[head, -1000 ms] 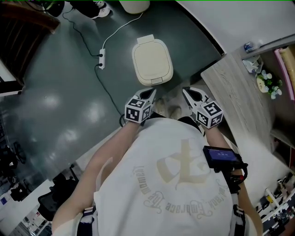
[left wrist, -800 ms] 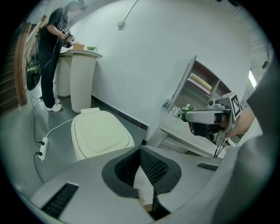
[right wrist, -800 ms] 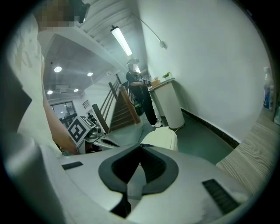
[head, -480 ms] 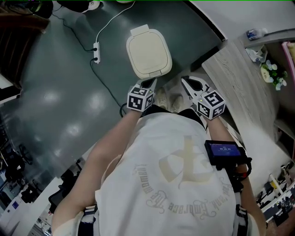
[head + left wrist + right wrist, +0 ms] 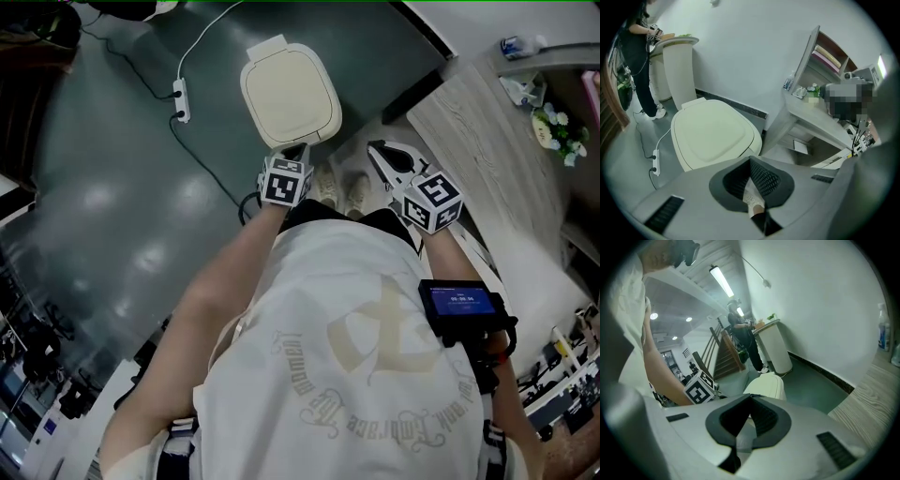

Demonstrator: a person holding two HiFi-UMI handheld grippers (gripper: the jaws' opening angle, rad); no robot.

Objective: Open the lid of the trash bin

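The trash bin stands on the dark floor with its cream lid down flat. My left gripper is shut and empty, its tip just at the bin's near edge; in the left gripper view the left gripper points over the lid's front rim. My right gripper is also shut and empty, held to the right of the bin and apart from it. From the right gripper the bin shows beyond the tips, with the left gripper's marker cube beside it.
A white power strip with its cable lies on the floor left of the bin. A wooden desk runs along the right. The person's shoes stand between the grippers. A white pedestal and another person are farther back.
Both grippers have moved forward toward the bin; the left tip now reaches the bin's near edge. The lid stays down.
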